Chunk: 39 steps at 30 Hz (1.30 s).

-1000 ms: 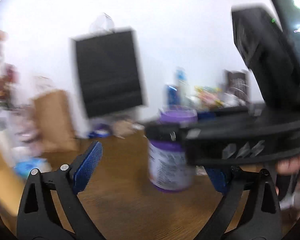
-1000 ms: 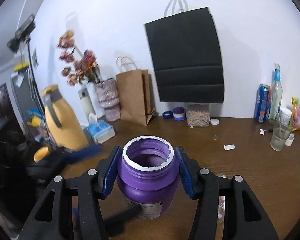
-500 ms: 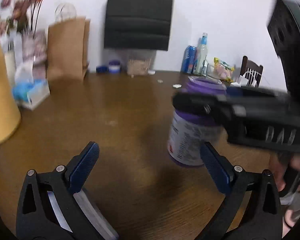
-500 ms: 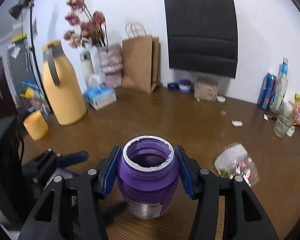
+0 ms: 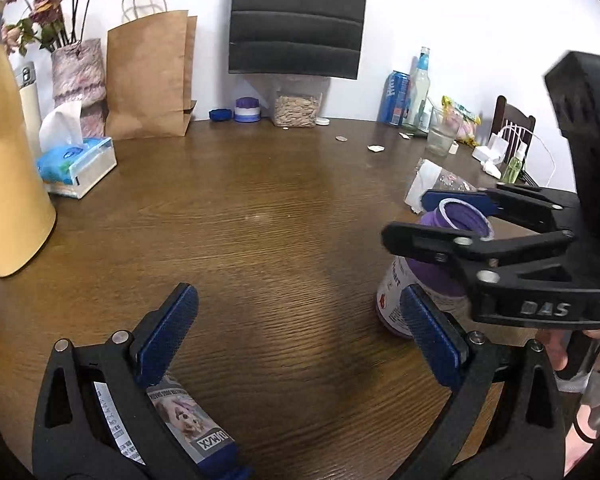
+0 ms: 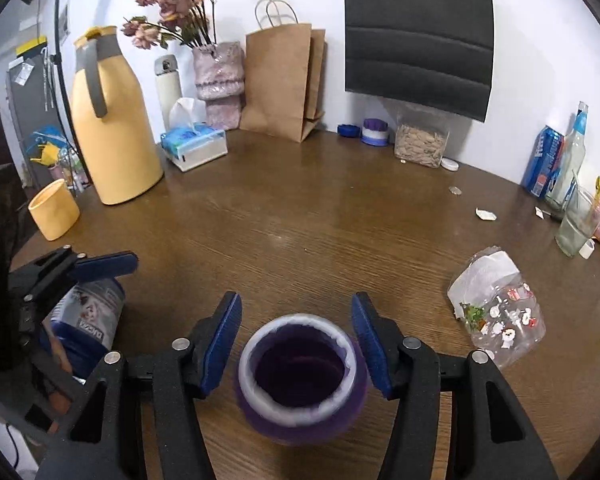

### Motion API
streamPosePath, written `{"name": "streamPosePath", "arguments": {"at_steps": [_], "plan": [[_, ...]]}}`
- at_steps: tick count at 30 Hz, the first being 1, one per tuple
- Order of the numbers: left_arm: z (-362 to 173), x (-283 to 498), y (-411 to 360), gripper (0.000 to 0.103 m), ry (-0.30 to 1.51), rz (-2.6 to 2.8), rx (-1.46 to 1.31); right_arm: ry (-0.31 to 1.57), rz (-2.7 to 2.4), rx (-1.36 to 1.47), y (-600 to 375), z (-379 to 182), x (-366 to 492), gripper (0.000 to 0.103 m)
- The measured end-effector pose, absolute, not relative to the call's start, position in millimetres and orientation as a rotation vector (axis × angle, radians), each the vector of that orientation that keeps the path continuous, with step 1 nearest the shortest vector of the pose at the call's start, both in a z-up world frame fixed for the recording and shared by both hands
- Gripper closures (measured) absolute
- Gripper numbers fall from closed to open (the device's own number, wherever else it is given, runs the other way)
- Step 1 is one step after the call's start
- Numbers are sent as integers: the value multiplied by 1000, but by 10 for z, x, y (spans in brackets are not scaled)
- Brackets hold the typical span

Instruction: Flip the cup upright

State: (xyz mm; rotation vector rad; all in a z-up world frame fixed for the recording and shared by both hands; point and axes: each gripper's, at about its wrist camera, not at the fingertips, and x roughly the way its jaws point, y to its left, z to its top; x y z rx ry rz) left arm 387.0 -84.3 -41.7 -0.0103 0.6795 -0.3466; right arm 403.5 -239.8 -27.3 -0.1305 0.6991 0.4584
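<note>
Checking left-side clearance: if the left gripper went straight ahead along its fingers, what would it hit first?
Probably nothing close. The left gripper is open over bare wooden table. Straight ahead, the first thing looks like the clear seed container at the wall, though depth is unclear. The purple cup stands right of that line.

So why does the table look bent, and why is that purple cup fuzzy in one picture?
Both views are fisheye, so the table edge and walls curve and the corners go black. In the right wrist view the purple cup is smeared, close to the lens between the spread fingers, while the background stays sharp. In the left wrist view it looks crisp; soft glare sits mid-table.
</note>
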Motion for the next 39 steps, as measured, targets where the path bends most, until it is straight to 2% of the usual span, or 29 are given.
{"name": "streamPosePath", "arguments": {"at_steps": [7,15,31,39], "plan": [[-73,3633,-661,2,603,-309,-56,634,447,-90,-2553,76,3720,25],[250,3226,-146,0,515,-134,-85,603,346,-70,-2897,263,3238,24],[263,2451,249,0,470,-47,-81,549,331,0,-2949,346,2453,24],[295,1503,206,0,463,17,5,509,363,-2,-2962,353,1593,24]]}}
